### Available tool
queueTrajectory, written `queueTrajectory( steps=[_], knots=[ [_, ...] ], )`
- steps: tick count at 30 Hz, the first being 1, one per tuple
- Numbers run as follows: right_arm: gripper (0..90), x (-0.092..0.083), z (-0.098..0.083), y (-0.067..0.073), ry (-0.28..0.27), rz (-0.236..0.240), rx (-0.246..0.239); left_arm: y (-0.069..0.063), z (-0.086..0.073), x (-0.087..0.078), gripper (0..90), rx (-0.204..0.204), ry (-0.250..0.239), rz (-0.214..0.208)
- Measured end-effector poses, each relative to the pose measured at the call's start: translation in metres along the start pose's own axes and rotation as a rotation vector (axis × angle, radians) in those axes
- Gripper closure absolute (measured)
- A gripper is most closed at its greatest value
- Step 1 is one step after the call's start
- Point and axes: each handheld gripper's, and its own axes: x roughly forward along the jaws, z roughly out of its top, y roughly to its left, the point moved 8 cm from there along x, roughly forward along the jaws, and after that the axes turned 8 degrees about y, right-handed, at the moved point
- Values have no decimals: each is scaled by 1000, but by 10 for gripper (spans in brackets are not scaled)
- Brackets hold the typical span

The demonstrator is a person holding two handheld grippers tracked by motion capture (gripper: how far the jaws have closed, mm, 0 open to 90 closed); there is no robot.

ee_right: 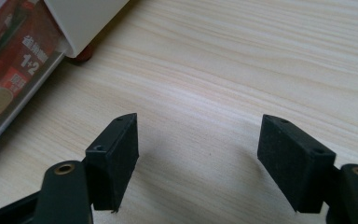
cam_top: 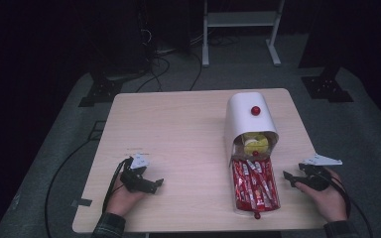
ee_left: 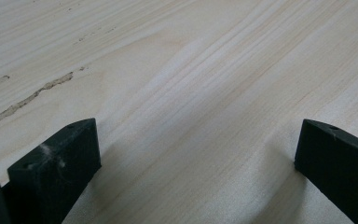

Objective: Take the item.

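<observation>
My left gripper (cam_top: 151,182) rests on the pale wooden table (cam_top: 178,129) near its front left corner, jaws spread wide with nothing but bare wood grain between them in the left gripper view (ee_left: 198,154). My right gripper (cam_top: 291,177) rests near the front right edge, jaws likewise parted and empty (ee_right: 198,154). Between my two hands, nearer the right one, lies a white box (cam_top: 250,116) with a rounded top bearing a red knob (cam_top: 255,110); its drawer (cam_top: 238,208) is pulled out toward me, with a second red knob (cam_top: 257,215) on its front wall. The drawer is packed with red sachets (cam_top: 254,186); in the right gripper view the nearest sachet (ee_right: 16,74) reads "1+2" under white characters I cannot make out, with a cup pictured below. Yellow items (cam_top: 255,144) sit in the mouth of the box; what they are I cannot tell. The drawer lies just beside my right gripper, to its left, apart from the jaws and not touching them; my left gripper is well apart from it. Open tabletop spans the whole left half and the far edge behind the box, while a narrower strip of bare wood runs between the drawer and the right edge. A scuffed mark (ee_left: 32,95) crosses the wood ahead of my left jaws.
</observation>
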Motion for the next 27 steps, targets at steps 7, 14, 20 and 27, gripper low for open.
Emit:
queueTrajectory(
  steps=[7,14,20,27],
  knots=[
    [281,-3,1,-1,-13,0,3,0,0,0,0,0,0,0],
    [278,-7,2,-1,-28,3,3,0,0,0,0,0,0,0],
    [277,-11,4,0,-38,4,5,0,0,0,0,0,0,0],
    [278,-16,5,1,-48,7,8,0,0,0,0,0,0,0]
  ],
)
